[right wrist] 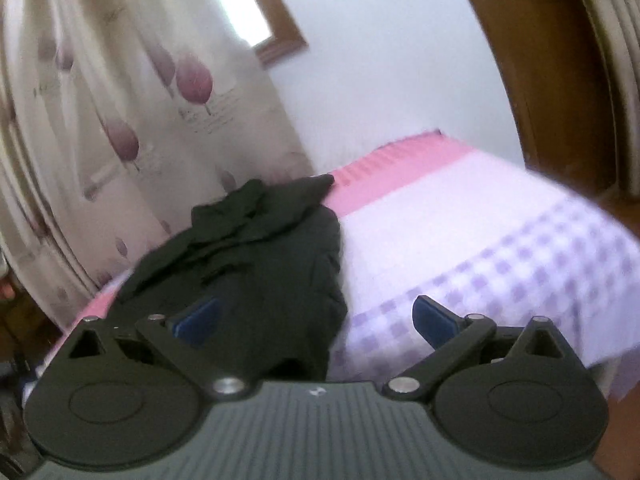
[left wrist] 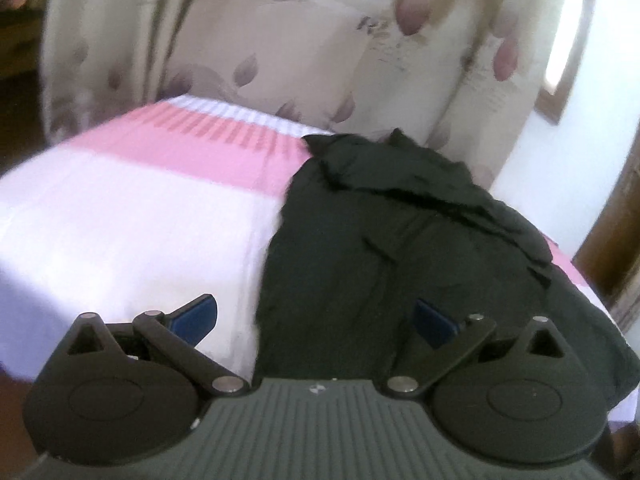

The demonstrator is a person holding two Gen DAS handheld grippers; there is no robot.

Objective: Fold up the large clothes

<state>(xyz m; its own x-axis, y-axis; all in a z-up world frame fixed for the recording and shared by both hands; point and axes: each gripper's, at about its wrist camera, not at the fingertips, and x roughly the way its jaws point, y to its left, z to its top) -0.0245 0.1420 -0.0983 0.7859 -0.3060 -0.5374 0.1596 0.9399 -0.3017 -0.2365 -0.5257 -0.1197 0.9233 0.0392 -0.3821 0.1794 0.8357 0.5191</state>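
Observation:
A large black garment (left wrist: 400, 248) lies partly bunched on a bed with a pink and white sheet (left wrist: 120, 216). In the left wrist view it covers the right half of the bed. My left gripper (left wrist: 316, 316) is open and empty, hovering above the garment's near left edge. In the right wrist view the garment (right wrist: 256, 256) lies on the left side of the bed (right wrist: 460, 232). My right gripper (right wrist: 320, 316) is open and empty, above the garment's near right edge, its left finger over the cloth.
A floral curtain (left wrist: 280, 40) hangs behind the bed and shows in the right wrist view (right wrist: 100, 100). A white wall with a window (right wrist: 248, 4) stands behind. A brown wooden door frame (right wrist: 552, 72) is at the right. The sheet's near part is purple checked (right wrist: 520, 276).

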